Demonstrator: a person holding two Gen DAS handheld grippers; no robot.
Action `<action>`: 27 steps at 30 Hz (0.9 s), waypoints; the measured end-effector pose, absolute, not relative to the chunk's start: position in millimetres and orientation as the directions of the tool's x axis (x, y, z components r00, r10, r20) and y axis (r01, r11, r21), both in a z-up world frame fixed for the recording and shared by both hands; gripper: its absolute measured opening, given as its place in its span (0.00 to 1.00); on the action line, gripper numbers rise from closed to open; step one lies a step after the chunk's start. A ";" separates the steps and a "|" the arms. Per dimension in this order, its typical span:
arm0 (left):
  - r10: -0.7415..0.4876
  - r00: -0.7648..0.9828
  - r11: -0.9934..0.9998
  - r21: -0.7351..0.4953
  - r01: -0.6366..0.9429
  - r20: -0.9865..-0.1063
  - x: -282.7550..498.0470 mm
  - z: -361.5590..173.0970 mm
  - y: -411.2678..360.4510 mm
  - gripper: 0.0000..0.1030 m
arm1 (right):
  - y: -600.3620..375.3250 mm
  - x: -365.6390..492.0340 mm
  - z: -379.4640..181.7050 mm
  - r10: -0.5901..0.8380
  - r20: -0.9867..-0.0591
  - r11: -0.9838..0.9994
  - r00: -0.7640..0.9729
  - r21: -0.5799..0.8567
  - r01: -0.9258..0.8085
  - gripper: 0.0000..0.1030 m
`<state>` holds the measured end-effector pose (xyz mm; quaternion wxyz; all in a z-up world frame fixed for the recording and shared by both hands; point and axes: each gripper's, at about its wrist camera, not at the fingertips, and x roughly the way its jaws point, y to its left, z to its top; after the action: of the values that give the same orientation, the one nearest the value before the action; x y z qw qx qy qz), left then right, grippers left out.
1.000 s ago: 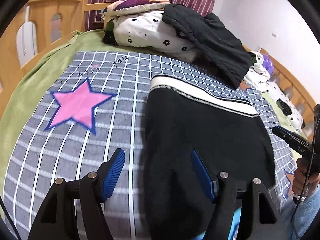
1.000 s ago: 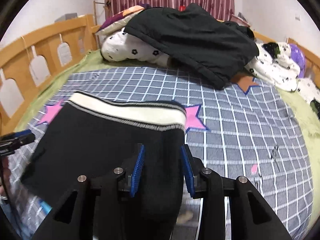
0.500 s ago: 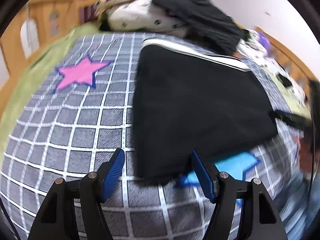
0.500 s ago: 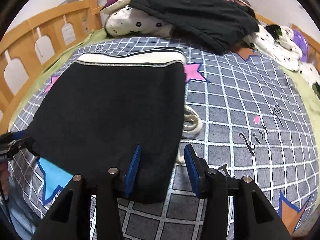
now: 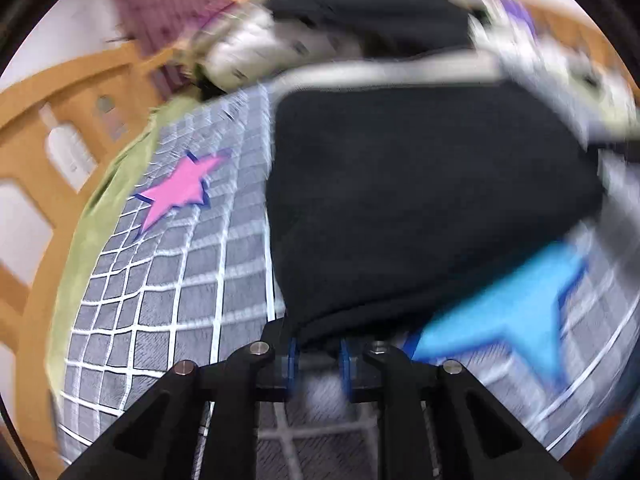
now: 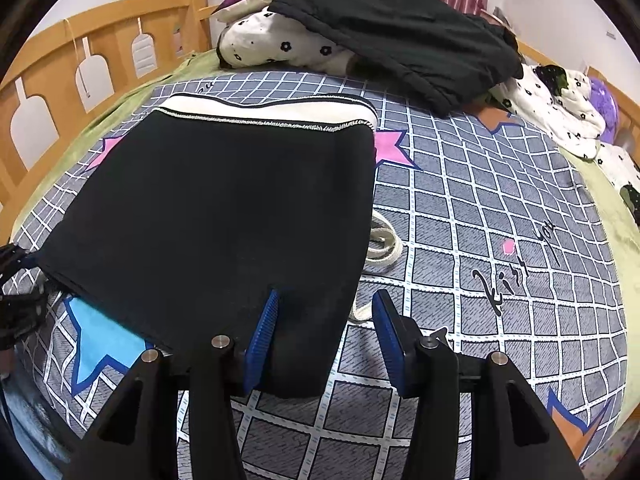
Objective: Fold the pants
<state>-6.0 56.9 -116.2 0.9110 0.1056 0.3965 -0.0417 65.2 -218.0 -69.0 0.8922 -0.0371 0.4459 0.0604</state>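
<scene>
The black pants [image 6: 224, 208] lie folded flat on the grey checked bedspread [image 6: 500, 208], with the white waistband [image 6: 264, 110] at the far end. My right gripper [image 6: 326, 320] is open over the pants' near right corner, which lies between its blue pads. A white drawstring [image 6: 384, 244] pokes out at the right edge. In the blurred left wrist view, my left gripper [image 5: 319, 354] is shut on the near left corner of the pants [image 5: 420, 200].
A pile of bedding with a black garment [image 6: 400, 28] on top sits at the head of the bed. More white floral bedding [image 6: 560, 108] lies at the right. A wooden bed rail [image 6: 80, 68] runs along the left. A green sheet [image 6: 120, 120] borders the bedspread.
My left gripper has closed on the near left corner of the pants and its view has swung. My right gripper has opened wider over the near right corner.
</scene>
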 end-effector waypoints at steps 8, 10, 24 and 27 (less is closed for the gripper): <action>0.016 0.613 0.977 0.144 0.160 -0.790 -5.9 -129.4 62.0 0.22 | -217.4 69.0 -72.9 0.065 -0.807 0.993 0.587 -0.007 -0.119 0.47; 0.004 0.599 0.976 0.133 0.171 -0.800 -10.3 -128.3 62.1 0.35 | -216.6 67.8 -69.2 0.058 -0.801 0.992 0.596 -0.019 -0.123 0.47; -0.222 0.672 0.971 -0.101 0.216 -0.706 -39.9 -82.3 83.0 0.46 | -227.1 63.3 -48.4 0.112 -0.722 0.993 0.683 0.049 -0.111 0.47; -0.198 0.689 0.979 -0.111 0.170 -0.697 -17.2 -69.3 80.9 0.46 | -218.4 66.9 -53.4 0.110 -0.732 0.991 0.672 0.027 -0.133 0.47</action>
<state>-17.2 80.9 -69.3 0.9187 -0.0186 0.3816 -0.1001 66.9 -218.4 -53.4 0.9143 -0.0142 0.3993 0.0666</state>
